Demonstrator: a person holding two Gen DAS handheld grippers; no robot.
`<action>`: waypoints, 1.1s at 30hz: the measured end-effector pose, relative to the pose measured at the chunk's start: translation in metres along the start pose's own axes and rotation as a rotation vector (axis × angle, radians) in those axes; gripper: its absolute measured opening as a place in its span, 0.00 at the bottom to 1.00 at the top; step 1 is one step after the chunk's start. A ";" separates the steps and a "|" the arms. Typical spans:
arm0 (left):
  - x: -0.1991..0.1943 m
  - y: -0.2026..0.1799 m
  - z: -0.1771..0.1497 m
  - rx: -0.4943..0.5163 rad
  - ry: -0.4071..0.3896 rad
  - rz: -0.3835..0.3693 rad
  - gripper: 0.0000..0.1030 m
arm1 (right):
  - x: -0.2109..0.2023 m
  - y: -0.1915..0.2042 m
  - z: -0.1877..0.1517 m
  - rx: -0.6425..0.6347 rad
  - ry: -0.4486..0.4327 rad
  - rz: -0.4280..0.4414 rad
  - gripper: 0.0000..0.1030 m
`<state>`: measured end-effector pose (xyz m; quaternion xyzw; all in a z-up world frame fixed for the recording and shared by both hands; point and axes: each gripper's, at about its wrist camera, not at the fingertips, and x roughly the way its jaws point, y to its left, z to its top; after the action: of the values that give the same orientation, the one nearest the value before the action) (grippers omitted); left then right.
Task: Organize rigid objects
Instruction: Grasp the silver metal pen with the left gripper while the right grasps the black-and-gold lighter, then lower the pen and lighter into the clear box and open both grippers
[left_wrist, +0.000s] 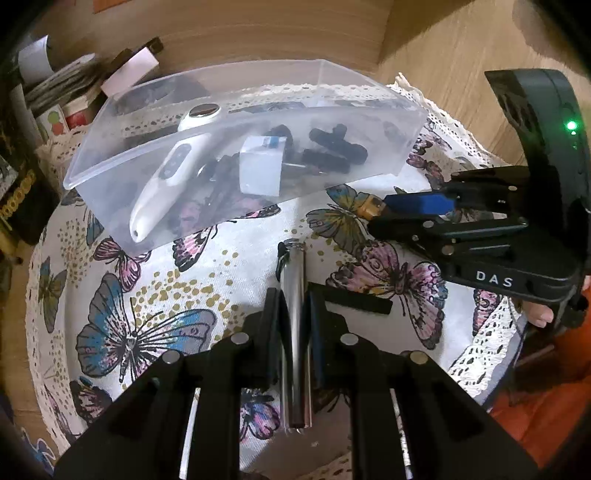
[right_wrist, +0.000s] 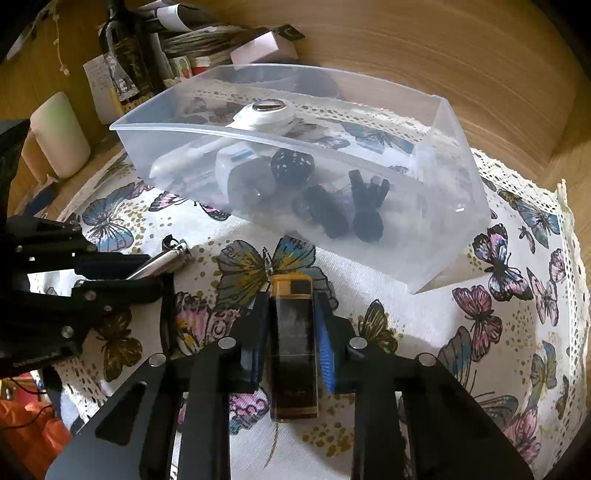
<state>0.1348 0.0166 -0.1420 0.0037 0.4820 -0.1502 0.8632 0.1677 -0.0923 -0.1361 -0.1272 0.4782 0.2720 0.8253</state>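
Left wrist view. Left hand-held gripper (left_wrist: 293, 306) is closed on a metal tube (left_wrist: 294, 314); the pads (left_wrist: 275, 314) press both sides of the tube, which runs lengthwise between them and pokes out in front, toward the bin (left_wrist: 110, 192). The bin is clear plastic and sits on the butterfly cloth (left_wrist: 155, 295) that covers the tabletop. Inside the bin: a white device (left_wrist: 166, 177) leaning against the near wall, a white box (left_wrist: 260, 170) beside it, and several black parts (left_wrist: 332, 147) to the box's right. Right of the bin, the right hand-held gripper (left_wrist: 376, 214) comes in from the side, clamped on a lighter (left_wrist: 371, 204) of which only the amber end shows. A flat black strip (left_wrist: 356, 301) lies on the cloth near the tube, on the side away from the bin.

Right wrist view. Right hand-held gripper (right_wrist: 291, 317) is closed on the lighter (right_wrist: 293, 332), dark body with an amber top, held just in front of the bin (right_wrist: 443, 229) and outside it. The left hand-held gripper (right_wrist: 147, 273) shows to the lighter's left, holding the tube (right_wrist: 162, 260), also outside the bin. In the bin, the white device (right_wrist: 258, 114), the white box (right_wrist: 236, 162) and the black parts (right_wrist: 365, 206) are visible through the wall. Behind the bin stand a dark bottle (right_wrist: 127, 55) and a white cylinder (right_wrist: 59, 133).
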 end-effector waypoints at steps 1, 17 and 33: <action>0.000 0.000 -0.001 -0.001 -0.003 0.004 0.15 | -0.001 0.000 -0.001 0.004 -0.003 0.002 0.21; -0.061 0.002 0.016 -0.058 -0.202 0.028 0.14 | -0.064 0.000 0.011 0.049 -0.245 -0.005 0.21; -0.122 0.031 0.060 -0.103 -0.402 0.076 0.14 | -0.102 -0.010 0.052 0.085 -0.423 -0.053 0.21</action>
<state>0.1331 0.0682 -0.0123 -0.0524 0.3067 -0.0904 0.9460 0.1705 -0.1093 -0.0229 -0.0451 0.3020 0.2502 0.9188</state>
